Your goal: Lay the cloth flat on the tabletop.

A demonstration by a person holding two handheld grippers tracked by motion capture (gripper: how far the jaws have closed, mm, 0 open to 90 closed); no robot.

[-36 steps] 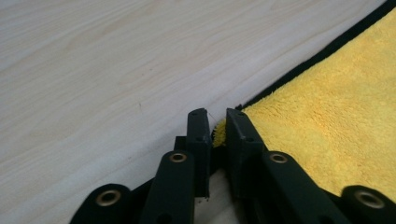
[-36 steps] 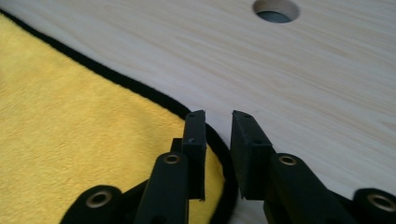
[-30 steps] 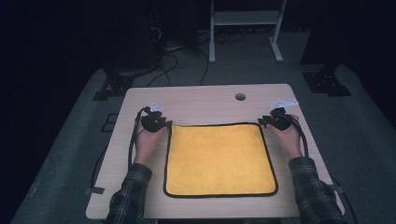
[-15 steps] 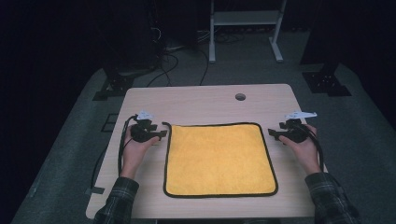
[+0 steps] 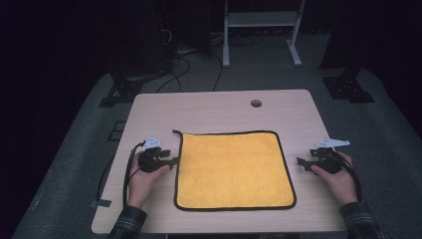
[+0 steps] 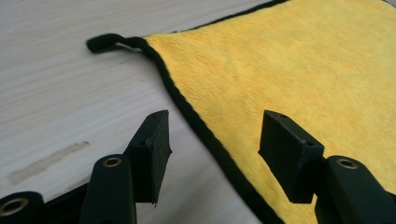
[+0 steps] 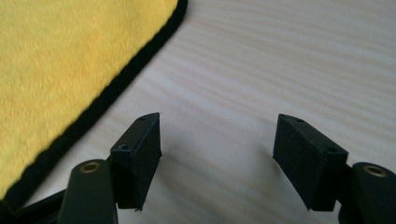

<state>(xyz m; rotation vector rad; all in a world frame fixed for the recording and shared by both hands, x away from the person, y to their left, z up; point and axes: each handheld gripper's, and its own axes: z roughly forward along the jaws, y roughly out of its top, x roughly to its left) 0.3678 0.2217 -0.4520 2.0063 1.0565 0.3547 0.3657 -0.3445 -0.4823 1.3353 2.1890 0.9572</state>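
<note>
Cloth [image 5: 234, 169], yellow with black piping, lies flat mid-counter [image 5: 214, 107]. It looks soft, light and limp; I'd pinch its piped edge or the far-left loop [image 6: 100, 43]. Left hand-held gripper [image 5: 166, 161] straddles the left edge, right hand-held gripper [image 5: 303, 162] sits just right of it, both agape, holding nothing.

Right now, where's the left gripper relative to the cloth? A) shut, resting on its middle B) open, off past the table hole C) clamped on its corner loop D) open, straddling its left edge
D: in the left gripper view the fingers stand apart with the black hem of the yellow cloth running between them, and the left gripper sits at that edge.
</note>
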